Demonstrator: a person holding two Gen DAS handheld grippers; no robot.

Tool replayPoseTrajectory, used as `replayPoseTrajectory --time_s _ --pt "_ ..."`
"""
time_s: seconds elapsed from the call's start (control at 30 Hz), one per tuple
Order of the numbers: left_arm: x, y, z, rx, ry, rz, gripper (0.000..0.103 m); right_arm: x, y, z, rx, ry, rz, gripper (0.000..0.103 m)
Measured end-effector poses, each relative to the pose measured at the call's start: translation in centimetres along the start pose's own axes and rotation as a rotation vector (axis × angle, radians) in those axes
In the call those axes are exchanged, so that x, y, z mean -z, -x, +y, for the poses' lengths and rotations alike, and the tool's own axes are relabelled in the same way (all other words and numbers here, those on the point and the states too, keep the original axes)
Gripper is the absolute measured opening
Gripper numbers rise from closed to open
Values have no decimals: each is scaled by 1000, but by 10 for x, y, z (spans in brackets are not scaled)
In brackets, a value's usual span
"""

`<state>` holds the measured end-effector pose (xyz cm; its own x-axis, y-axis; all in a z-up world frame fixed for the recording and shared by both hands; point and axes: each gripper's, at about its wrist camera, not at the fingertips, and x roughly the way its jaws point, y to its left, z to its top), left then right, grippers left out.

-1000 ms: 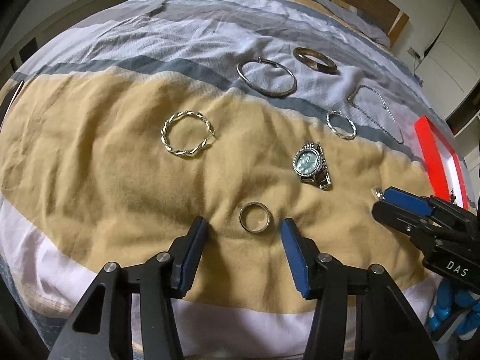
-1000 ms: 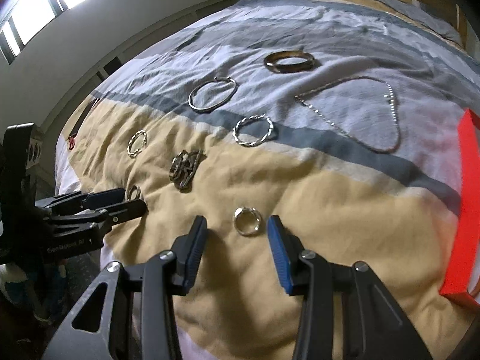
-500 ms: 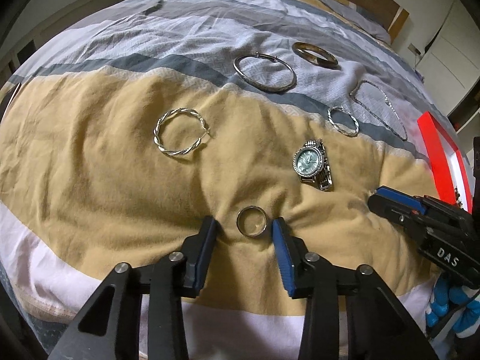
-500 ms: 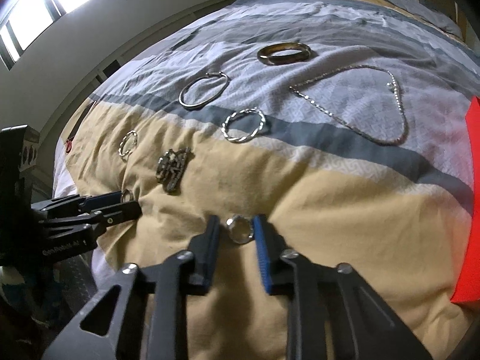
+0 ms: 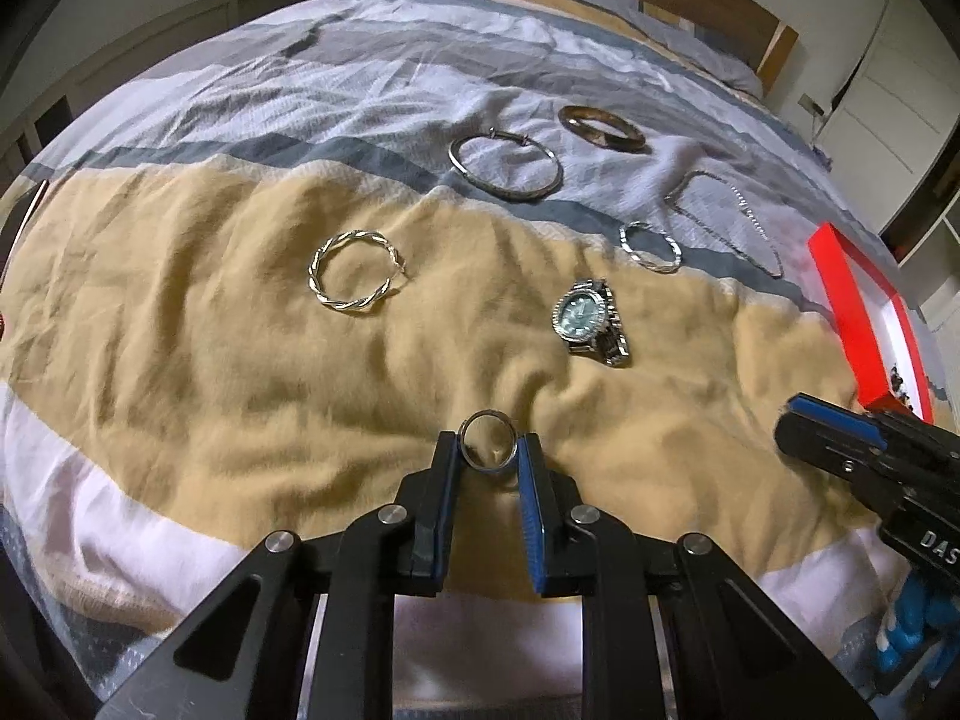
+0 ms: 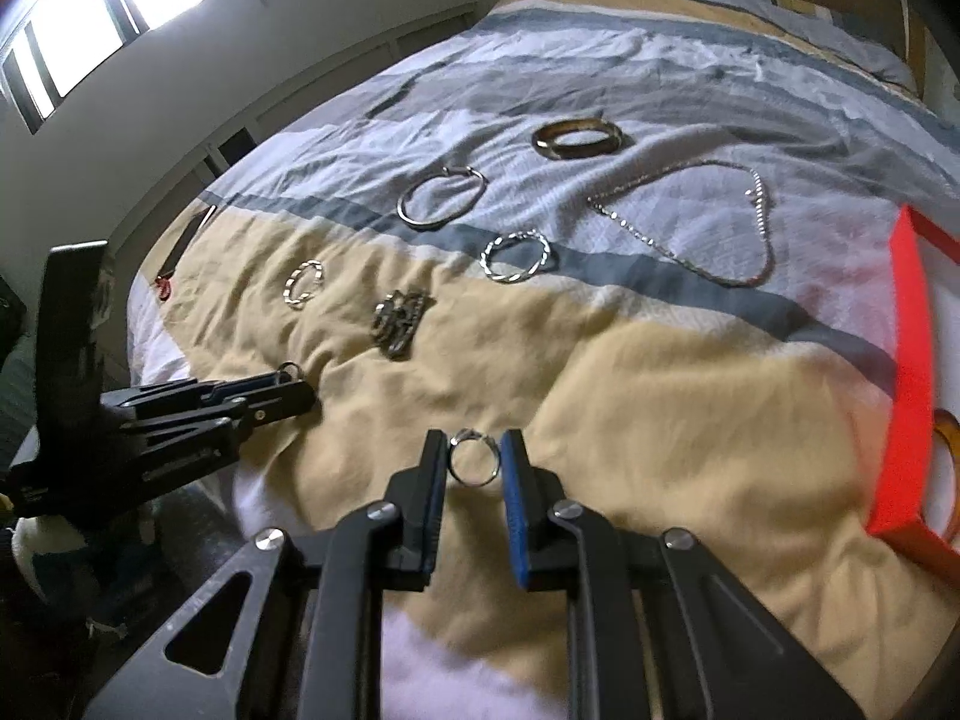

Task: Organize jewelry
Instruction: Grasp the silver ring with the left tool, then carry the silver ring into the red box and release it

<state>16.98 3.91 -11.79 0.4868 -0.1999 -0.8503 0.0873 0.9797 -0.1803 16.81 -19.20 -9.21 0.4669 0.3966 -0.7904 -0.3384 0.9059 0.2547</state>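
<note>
Your left gripper [image 5: 489, 450] is closing, pads touching a plain silver band ring [image 5: 487, 441] over the wrinkled tan bedspread [image 5: 210, 330]. Your right gripper [image 6: 474, 457] pinches a thin silver set ring [image 6: 474, 457], pointing steeply down. The wristwatch [image 5: 589, 318] lies beyond.

Left tool [image 5: 487, 450] closing on plain ring [image 5: 487, 443], watch [image 5: 585, 319] just beyond.

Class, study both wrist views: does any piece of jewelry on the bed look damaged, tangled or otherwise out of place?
Nothing looks damaged or tangled. The one oddity: the watch lies crumpled on its side, its band bunched beneath it rather than laid flat. The necklace lies in an open loop, and the bangle and hoops lie flat on the bedspread.
</note>
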Motion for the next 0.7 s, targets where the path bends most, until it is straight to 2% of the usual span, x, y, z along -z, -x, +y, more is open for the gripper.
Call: replayPoseTrajectory --time_s 0.37,0.57,0.7 --pt "15 43 -13 47 -10 -60 19 22 61 14 45 -2 -64 17" --pt "17 61 -45 101 -57 -78 19 33 97 7 78 -28 -118 17" --pt "11 65 -79 158 -106 -85 19 42 118 -8 109 -54 -151 17"
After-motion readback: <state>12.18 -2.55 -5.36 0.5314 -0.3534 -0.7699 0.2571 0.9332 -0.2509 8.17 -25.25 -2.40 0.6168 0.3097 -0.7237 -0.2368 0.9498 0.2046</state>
